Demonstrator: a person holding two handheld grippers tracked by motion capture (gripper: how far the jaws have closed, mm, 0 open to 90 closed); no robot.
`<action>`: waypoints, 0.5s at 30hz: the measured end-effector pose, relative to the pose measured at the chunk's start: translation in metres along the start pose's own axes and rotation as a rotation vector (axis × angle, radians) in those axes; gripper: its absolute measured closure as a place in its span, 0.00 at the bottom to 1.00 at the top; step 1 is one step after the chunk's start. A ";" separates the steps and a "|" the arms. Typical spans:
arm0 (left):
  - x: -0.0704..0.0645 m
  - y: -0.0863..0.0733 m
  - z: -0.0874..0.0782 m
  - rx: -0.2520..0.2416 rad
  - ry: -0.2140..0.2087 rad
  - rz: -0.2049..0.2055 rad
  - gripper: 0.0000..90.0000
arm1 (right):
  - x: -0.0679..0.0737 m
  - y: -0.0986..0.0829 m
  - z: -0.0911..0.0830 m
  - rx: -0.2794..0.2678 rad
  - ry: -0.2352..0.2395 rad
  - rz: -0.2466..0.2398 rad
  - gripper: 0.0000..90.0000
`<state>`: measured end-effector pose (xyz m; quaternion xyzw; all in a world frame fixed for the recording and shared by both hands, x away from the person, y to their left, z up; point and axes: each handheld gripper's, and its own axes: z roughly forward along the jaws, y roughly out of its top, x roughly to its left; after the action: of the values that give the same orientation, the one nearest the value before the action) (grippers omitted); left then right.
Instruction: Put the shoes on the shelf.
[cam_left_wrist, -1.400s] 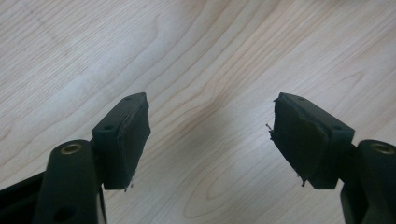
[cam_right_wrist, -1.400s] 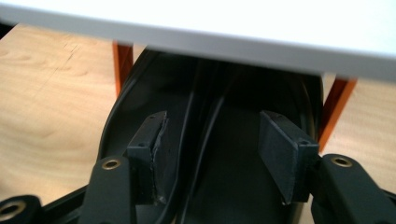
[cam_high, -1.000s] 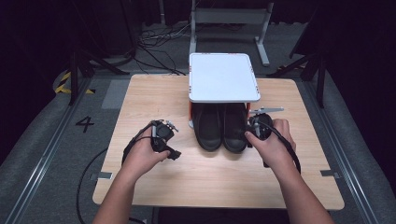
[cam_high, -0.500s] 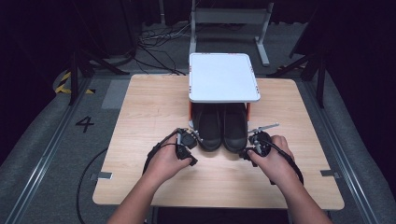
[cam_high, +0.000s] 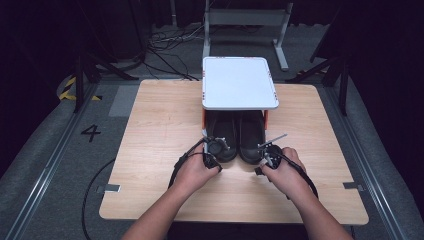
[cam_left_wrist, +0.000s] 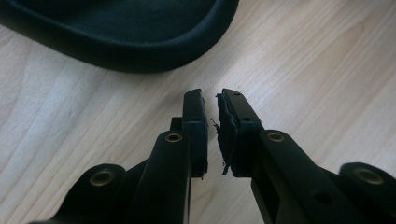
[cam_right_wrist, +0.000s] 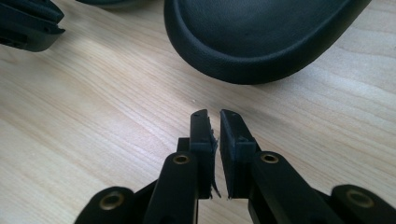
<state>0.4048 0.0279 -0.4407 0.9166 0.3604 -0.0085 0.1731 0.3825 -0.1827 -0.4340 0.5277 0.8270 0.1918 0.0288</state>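
Both tools, the left tool (cam_left_wrist: 211, 112) and right tool (cam_right_wrist: 214, 122), are hovering nearly closed and gripping nothing, just short of the black shoes (cam_high: 237, 137) lying mid-table under the white shelf (cam_high: 239, 82). Jaws this narrow risk pushing the shoes instead of gripping them.

**Shoes block the way ahead, bare wood on every other side**

At your twelve o'clock the pair of black rubber shoes (cam_high: 237, 137) fills the gap under the white flat-topped stand (cam_high: 239, 82), whose top overhangs their front ends. You have bare light wooden table (cam_high: 160, 120) from nine to eleven o'clock, and more from one to three. Between your left gripper (cam_high: 216, 148) and right gripper (cam_high: 267, 150), a narrow strip lies free.
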 end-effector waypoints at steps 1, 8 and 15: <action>-0.001 0.002 0.002 0.002 -0.001 0.005 0.90 | 0.000 0.001 0.001 0.002 0.003 0.004 0.94; -0.013 0.017 0.012 0.015 -0.021 -0.006 0.88 | -0.005 0.011 0.010 0.012 0.001 0.029 0.94; -0.008 0.026 0.013 0.004 0.025 -0.053 0.89 | -0.006 0.021 0.014 0.008 -0.018 0.035 0.93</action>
<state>0.4171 0.0007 -0.4439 0.9072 0.3865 -0.0022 0.1665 0.4066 -0.1765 -0.4409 0.5442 0.8180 0.1840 0.0308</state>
